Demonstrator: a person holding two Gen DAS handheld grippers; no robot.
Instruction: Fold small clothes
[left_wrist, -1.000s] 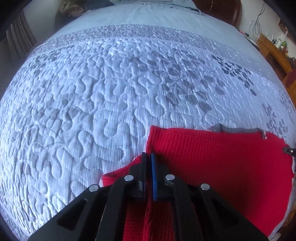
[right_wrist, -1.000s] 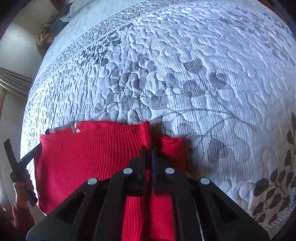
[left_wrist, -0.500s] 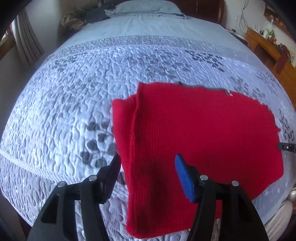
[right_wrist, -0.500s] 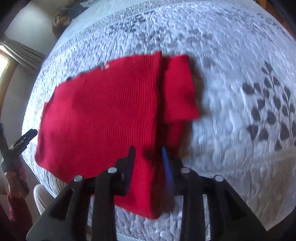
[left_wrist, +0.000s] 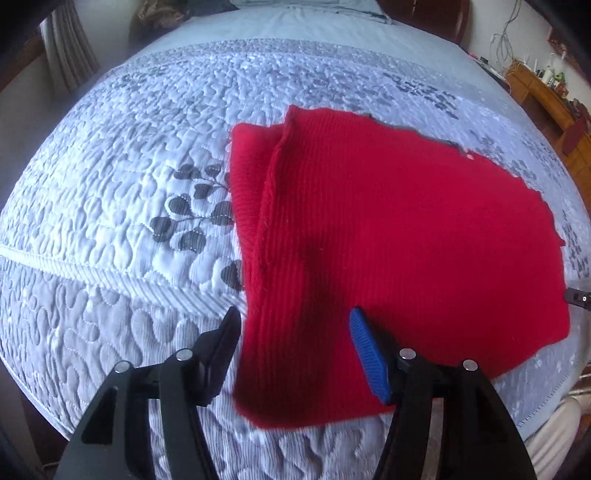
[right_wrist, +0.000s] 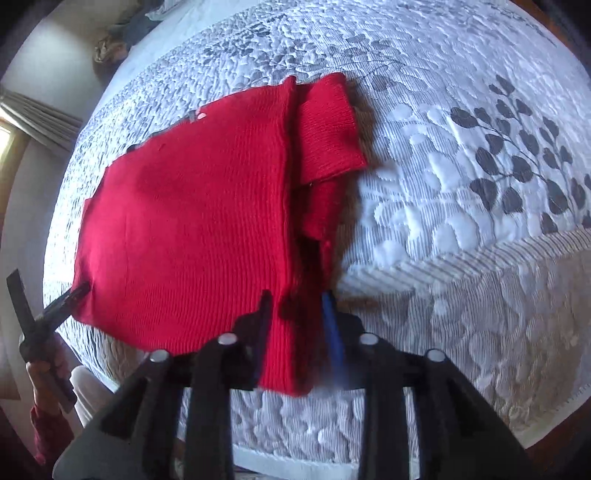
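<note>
Red knit sweater (left_wrist: 406, 240) lies flat on the quilted bedspread (left_wrist: 129, 147), near the bed's front edge, its near hem hanging slightly over that edge. One fold looks done: the body reads as a doubled rectangle, ribbed side up. A sleeve (right_wrist: 328, 133) is tucked at one side but sticks out past the body edge in the right wrist view; on the opposite side another layer peeks out (left_wrist: 245, 177) in the left wrist view. So the side folds are only rough and edges aren't aligned.

Left gripper (left_wrist: 295, 325): jaws spread wide, hovering over the near hem, cloth below them but nothing pinched. Right gripper (right_wrist: 297, 302): jaws opening, narrower gap, the sweater's near corner lies between them in the picture, pads not pressing on it as far as I can see. Both tools empty.

Left to do, my guess: tuck the protruding sleeve in, then one more fold across to make a compact bundle. Roughly halfway.
</note>
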